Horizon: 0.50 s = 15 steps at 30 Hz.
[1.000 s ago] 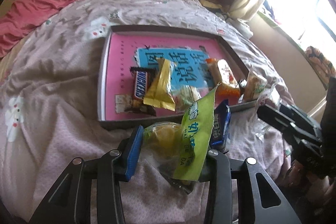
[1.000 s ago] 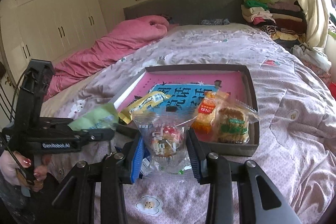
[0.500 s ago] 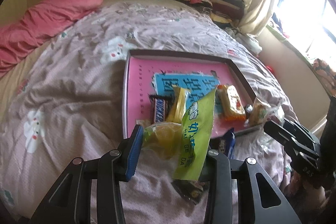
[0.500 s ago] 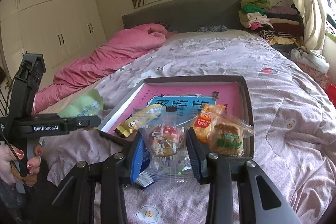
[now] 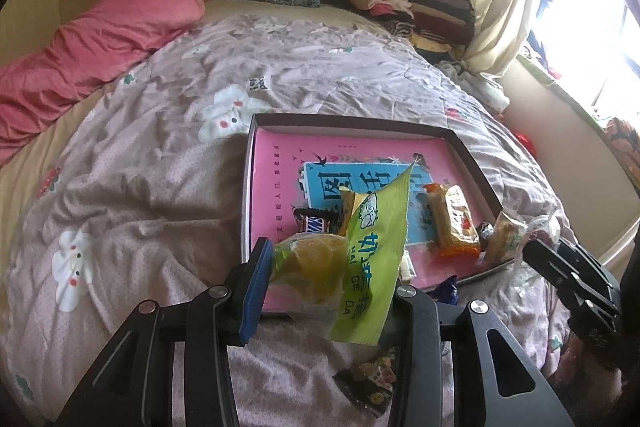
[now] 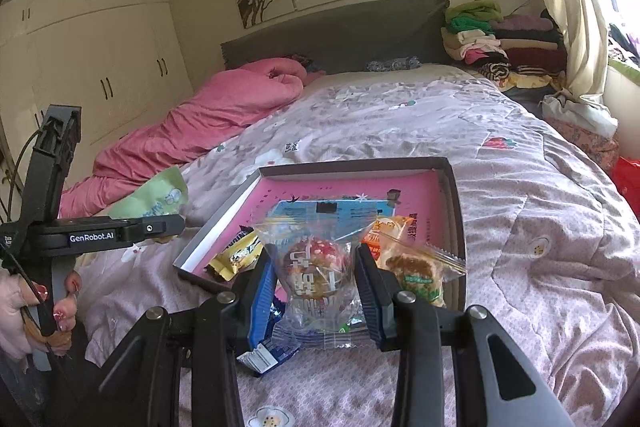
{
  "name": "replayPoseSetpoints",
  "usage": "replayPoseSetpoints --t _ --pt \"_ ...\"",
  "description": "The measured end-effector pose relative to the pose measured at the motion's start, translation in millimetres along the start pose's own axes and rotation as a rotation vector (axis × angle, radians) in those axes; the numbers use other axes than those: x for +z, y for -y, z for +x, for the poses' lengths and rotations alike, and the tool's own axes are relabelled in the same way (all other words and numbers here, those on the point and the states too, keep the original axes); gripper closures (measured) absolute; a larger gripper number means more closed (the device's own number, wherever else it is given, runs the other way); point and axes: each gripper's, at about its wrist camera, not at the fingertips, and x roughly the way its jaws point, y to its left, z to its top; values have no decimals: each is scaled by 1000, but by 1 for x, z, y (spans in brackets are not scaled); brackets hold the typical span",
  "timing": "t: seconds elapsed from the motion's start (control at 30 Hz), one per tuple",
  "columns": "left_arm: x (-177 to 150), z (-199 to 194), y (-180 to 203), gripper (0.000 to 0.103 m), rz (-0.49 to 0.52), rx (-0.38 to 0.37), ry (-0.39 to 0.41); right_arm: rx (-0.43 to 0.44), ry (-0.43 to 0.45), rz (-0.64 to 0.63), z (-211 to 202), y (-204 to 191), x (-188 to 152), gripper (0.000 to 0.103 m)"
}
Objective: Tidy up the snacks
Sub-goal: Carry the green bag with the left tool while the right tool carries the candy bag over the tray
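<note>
Several snacks already lie in the shallow pink-lined box (image 5: 276,163) on the bed (image 5: 160,167), among them a chocolate bar (image 5: 316,223), an orange packet (image 5: 454,223) and a wrapped pastry (image 6: 416,271) at its near corner. A blue packet (image 6: 266,351) and a dark packet (image 5: 368,379) lie on the quilt outside it, so the sorting looks roughly half done. The left tongs (image 5: 326,279) are closed on a green bag (image 5: 368,259) and the right tongs (image 6: 316,287) grip a clear-wrapped cake (image 6: 316,267), both raised above the box's near edge and pointing towards the headboard.
</note>
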Motion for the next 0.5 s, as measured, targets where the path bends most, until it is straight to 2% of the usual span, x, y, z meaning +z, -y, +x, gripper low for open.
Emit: replayPoseSetpoints --t 0.5 --pt "0 32 -2 61 17 45 -22 -15 18 11 8 5 8 64"
